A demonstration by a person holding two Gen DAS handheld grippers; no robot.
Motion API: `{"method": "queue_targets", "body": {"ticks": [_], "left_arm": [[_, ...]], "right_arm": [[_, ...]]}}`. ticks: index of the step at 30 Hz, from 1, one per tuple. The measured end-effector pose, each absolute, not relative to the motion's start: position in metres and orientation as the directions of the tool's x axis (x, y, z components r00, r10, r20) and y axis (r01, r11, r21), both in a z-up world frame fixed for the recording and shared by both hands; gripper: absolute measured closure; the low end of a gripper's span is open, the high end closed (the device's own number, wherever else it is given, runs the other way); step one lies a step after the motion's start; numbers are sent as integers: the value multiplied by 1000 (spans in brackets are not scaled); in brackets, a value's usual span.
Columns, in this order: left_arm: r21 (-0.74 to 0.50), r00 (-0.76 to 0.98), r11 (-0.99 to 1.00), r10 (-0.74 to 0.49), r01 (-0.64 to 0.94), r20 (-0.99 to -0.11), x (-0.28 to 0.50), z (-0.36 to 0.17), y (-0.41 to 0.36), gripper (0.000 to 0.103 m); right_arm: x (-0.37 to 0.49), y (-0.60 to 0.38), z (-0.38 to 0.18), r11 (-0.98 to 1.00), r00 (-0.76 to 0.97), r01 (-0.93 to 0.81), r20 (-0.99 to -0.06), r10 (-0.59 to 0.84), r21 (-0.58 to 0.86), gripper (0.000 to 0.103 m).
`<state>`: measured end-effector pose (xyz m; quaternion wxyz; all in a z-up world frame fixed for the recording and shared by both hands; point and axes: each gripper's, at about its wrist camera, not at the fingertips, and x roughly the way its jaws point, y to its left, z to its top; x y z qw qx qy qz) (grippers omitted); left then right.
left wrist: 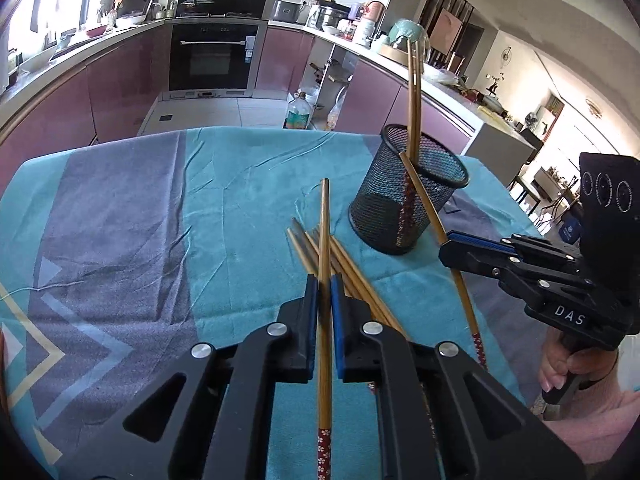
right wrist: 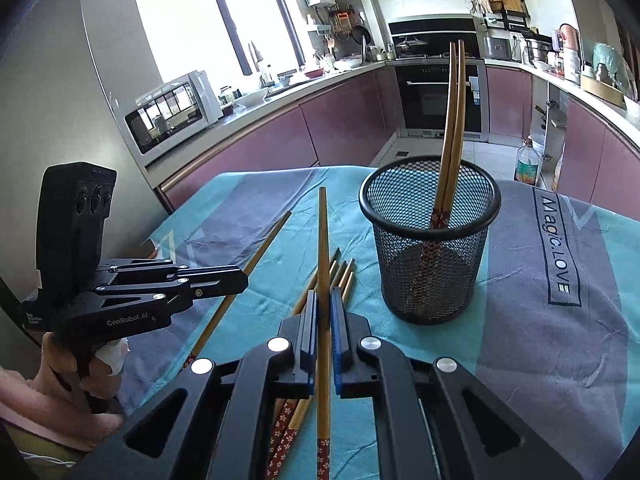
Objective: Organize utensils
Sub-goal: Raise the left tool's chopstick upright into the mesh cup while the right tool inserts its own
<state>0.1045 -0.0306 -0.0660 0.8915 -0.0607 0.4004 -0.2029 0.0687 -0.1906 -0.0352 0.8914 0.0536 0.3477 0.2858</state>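
Note:
My left gripper (left wrist: 324,282) is shut on one bamboo chopstick (left wrist: 325,232) that points away over the cloth, red patterned end toward the camera. My right gripper (right wrist: 323,294) is likewise shut on a single chopstick (right wrist: 322,240). Each gripper shows in the other's view: the right gripper (left wrist: 446,246) beside the cup, the left gripper (right wrist: 242,278) at the left, both clear of the table. A black mesh cup (right wrist: 430,240) stands upright with two chopsticks (right wrist: 454,120) leaning in it. Several loose chopsticks (left wrist: 352,268) lie on the cloth between the grippers and the cup.
A teal and grey tablecloth (left wrist: 240,208) covers the table, whose far edge lies just behind the cup. Beyond it are purple kitchen cabinets (left wrist: 120,80), an oven and a plastic bottle (left wrist: 298,114) on the floor. A person's hand (right wrist: 80,376) grips each handle.

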Motion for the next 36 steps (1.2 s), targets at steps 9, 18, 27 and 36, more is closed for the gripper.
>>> {"method": "queue_targets", "body": {"ticks": [9,18,27,36], "left_arm": [[-317,640,871,-491,375,-591,89,-23,-27,96],[-326,671,844,-536,425,-512,76,12,-28,96],[-319,700,829,-559,460,-444,73,44,-33,96],[-308,702,819,-573,484,-423,82,61,-49,96]], "right_arm": [[58,-207,-12,816,643,-483,-504,576,317,98],[54,-217,8,812,682,-490,-440,584,318,98],[51,-225,26,818,720,-489,-391,574,301,98],[54,-232,43,833,755,-485,-353,553,267,98]]}}
